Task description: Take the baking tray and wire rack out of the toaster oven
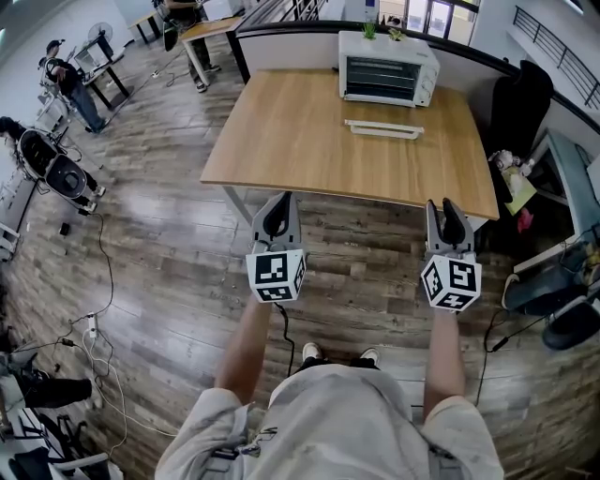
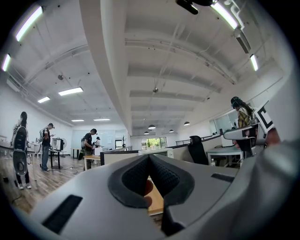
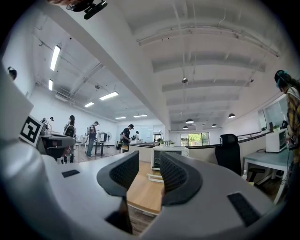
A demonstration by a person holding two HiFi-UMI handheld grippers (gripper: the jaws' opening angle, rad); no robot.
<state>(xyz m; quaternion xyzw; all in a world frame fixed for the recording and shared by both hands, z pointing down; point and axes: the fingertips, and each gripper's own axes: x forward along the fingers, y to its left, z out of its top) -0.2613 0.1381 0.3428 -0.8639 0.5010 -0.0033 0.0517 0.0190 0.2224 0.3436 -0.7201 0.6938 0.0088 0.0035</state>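
Tongs in both my hands point level over the wooden floor (image 1: 169, 187), short of the near edge of the worktop (image 1: 300, 141) and touching nothing. My left tongs (image 1: 279, 199) are closed: in the left gripper view their dark ribbed pads (image 2: 136, 176) meet at the tips, with nothing caught between them (image 2: 149, 157). My right tongs (image 1: 445, 204) stand parted. The right gripper view shows a clear gap between the two pads (image 3: 123, 172), and through that gap (image 3: 149, 161) I see only the worktop and what stands on it, far off.

At the far edge of the worktop sits the white toaster oven (image 1: 387, 67), its dark glass front turned toward me, well apart from both tongs. Thin bars show behind the glass, but I cannot tell what they belong to. Just in front of the oven a pale, flat, tray-like piece (image 1: 384, 129) lies on the wood. It also shows small in the right gripper view (image 3: 153, 177), and I cannot tell whether it is the baking tray. Small green plants (image 1: 370, 28) sit by the oven's top. A black office chair (image 1: 520, 103) stands beside the worktop's far right corner.
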